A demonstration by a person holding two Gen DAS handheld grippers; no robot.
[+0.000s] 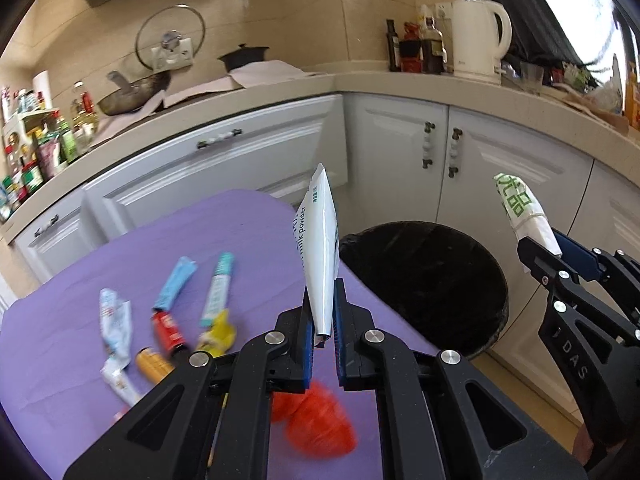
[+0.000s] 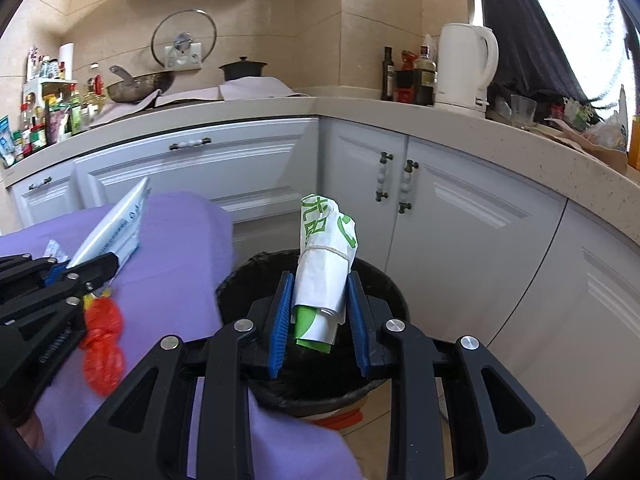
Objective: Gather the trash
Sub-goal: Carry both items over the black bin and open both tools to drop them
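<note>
**While both hands carry trash, the bin waits beside the table**

Because the black-lined bin [image 2: 312, 360] stands just beside the purple table [image 1: 100, 264], each hand-held gripper can hold its load up: right hand-held gripper [image 2: 320, 304] clamps a rolled green-printed bag [image 2: 326, 256] above the bin, left hand-held gripper [image 1: 323, 320] pinches a flat white sachet [image 1: 320, 248]. Small wrappers [image 1: 172, 308] lie on the table.

I see glossy foil sachet [image 1: 320, 256] | matt purple cloth on desk [image 1: 224, 232] | crinkled black plastic bin liner [image 1: 432, 280]

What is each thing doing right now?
Left tool: shut on the milk powder packet.
Right tool: shut on the rolled paper bundle.
Bin: open, black liner inside.
Wrappers: lying on the purple cloth.
Cupboard doors: closed.
</note>
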